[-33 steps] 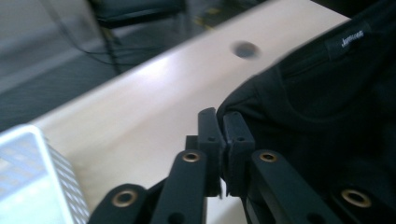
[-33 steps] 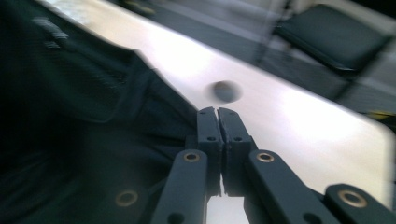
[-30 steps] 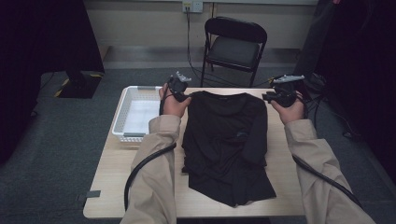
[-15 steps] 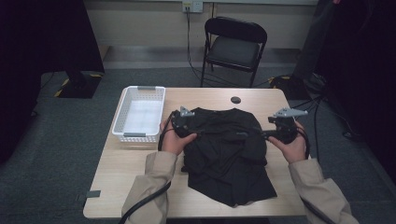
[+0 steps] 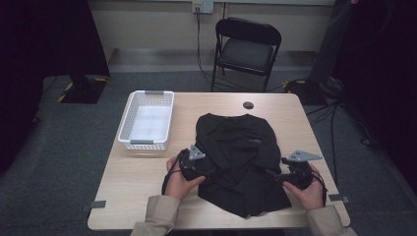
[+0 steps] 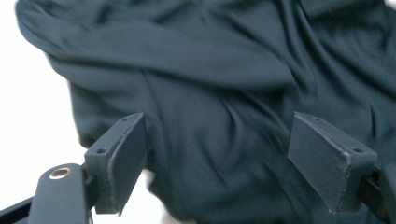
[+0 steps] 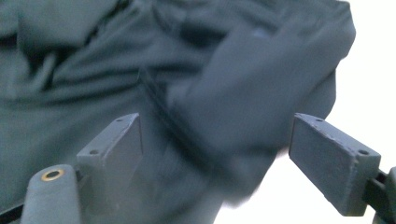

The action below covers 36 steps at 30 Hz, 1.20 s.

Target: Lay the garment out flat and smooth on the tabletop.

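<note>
White plastic mesh basket (image 5: 146,119): far left of the light wooden table (image 5: 123,189), standing apart, likely awaiting the folded piece.

Left gripper (image 5: 199,171): at the garment's left edge, jaws just opened wide, cloth beneath but unpinched.

Black long-sleeved cloth garment (image 5: 238,157): flat at table centre, partly folded.

Right gripper (image 5: 280,178): at its right edge, jaws likewise just spread, ungripped, probably poised for the next fold.

Dim room, blurred, overexposed close-ups
</note>
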Each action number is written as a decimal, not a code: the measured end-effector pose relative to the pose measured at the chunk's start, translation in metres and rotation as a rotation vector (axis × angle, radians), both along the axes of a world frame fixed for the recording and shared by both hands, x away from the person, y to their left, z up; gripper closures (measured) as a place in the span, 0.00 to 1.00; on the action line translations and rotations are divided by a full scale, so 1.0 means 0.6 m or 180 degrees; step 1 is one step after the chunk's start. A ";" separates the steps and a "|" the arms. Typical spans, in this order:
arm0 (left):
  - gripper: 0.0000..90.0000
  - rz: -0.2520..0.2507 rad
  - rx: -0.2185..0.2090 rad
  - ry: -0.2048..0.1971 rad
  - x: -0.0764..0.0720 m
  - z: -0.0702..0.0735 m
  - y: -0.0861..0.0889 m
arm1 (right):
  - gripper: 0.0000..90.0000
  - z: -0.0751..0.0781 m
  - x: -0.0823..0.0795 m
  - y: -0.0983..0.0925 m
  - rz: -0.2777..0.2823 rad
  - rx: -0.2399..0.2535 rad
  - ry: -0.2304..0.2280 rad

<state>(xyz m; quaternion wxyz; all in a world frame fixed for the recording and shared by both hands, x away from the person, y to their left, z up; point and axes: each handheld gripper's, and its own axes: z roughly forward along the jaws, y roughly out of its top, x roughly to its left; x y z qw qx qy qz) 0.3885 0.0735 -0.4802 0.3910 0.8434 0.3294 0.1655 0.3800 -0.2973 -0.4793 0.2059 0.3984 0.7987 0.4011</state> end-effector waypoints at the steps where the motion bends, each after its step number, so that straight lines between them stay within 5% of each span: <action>1: 0.23 -0.0015 0.0033 -0.0002 -0.004 -0.005 0.001 | 0.20 -0.011 -0.008 -0.002 0.0010 -0.0036 0.0038; 5: 0.22 -0.0002 0.0103 0.0066 -0.015 -0.029 0.016 | 0.20 -0.034 -0.025 -0.010 -0.0013 -0.0148 0.0091; 8: 0.22 0.0020 -0.0012 0.0107 -0.017 -0.036 0.026 | 0.19 -0.040 -0.030 -0.012 -0.0023 -0.0286 0.0098; 13: 0.20 -0.0057 -0.0094 0.0118 -0.016 -0.040 0.036 | 0.16 -0.047 -0.027 -0.018 -0.0057 -0.0105 0.0168; 18: 0.13 -0.0161 -0.0039 0.0102 -0.021 -0.042 0.034 | 0.16 -0.047 -0.027 -0.017 -0.0076 -0.0113 0.0175; 31: 0.13 -0.0134 -0.0020 0.0092 -0.022 -0.042 0.032 | 0.16 -0.046 -0.027 -0.017 -0.0069 -0.0133 0.0175; 36: 0.13 -0.0131 -0.0022 0.0090 -0.022 -0.042 0.032 | 0.23 -0.022 -0.032 -0.004 -0.0036 -0.0244 -0.0008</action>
